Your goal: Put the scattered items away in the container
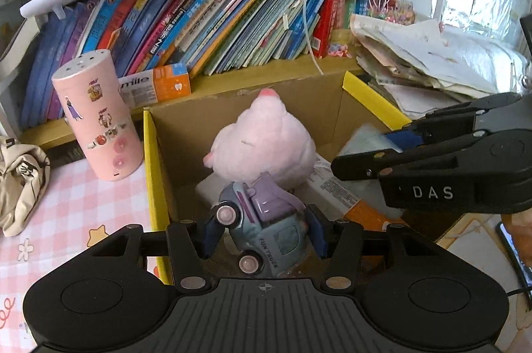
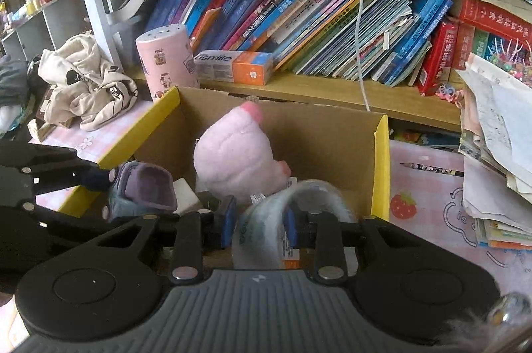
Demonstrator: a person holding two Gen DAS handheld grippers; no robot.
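Note:
A cardboard box [image 1: 149, 153] with yellow flaps stands on the pink checked table; it also shows in the right wrist view [image 2: 380, 166]. Inside lies a pink plush toy [image 1: 262, 146], which also shows in the right wrist view [image 2: 232, 153]. My left gripper [image 1: 264, 235] is shut on a grey-blue toy truck [image 1: 266, 230] with a purple top, held over the box; the truck also shows in the right wrist view [image 2: 143, 190]. My right gripper [image 2: 257, 225] is shut on a clear plastic packet [image 2: 266, 220], held over the box's right side. The right gripper shows in the left wrist view [image 1: 365, 160].
A pink cylinder [image 1: 98, 116] with stickers stands left of the box. A toothpaste carton [image 1: 156, 85] lies on the low shelf below a row of books [image 1: 216, 23]. A cream cloth [image 2: 86, 83] lies at left. A paper stack [image 2: 498, 160] sits at right. A white cable [image 1: 306, 13] hangs down.

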